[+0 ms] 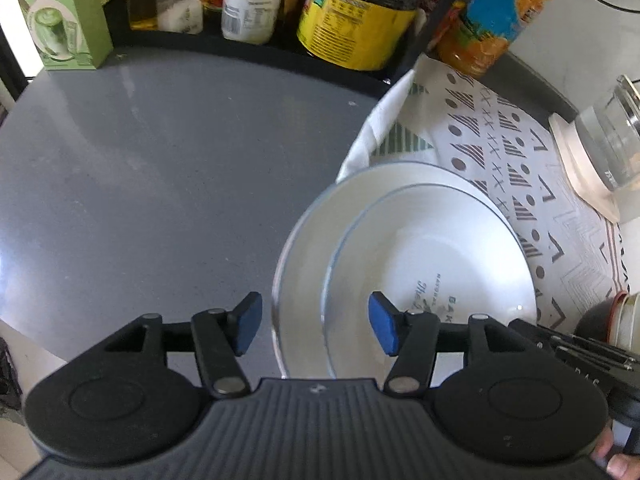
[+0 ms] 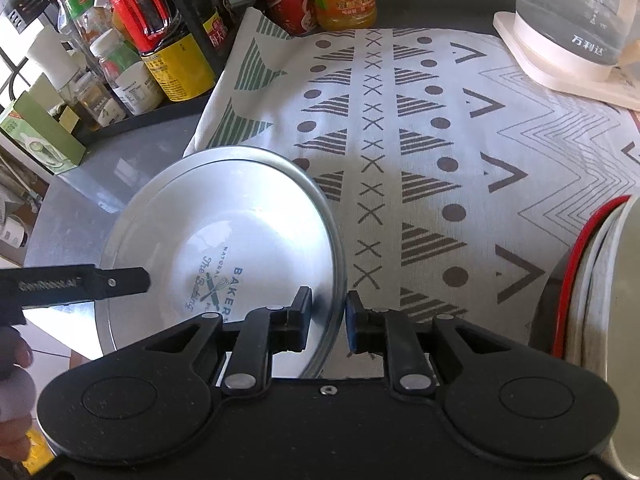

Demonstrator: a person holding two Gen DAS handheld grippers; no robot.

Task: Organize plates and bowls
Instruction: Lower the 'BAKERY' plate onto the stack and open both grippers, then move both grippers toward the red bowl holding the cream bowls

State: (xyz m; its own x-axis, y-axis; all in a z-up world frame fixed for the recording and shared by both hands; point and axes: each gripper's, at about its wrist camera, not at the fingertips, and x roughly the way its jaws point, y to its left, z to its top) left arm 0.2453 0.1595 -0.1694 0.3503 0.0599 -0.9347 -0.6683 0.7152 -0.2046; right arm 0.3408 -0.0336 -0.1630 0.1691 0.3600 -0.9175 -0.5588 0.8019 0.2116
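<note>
A white bowl with blue "BAKER" print and a thin dark rim sits on a larger white plate; in the right wrist view it is the bowl. My left gripper is open, its blue pads astride the near left rims of plate and bowl. My right gripper is shut on the bowl's right rim. The left gripper's finger reaches over the bowl's left side.
A patterned cloth covers the grey counter on the right. Sauce bottles and jars line the back. A glass kettle on a white base stands far right. A red-rimmed stack of dishes sits at the right edge.
</note>
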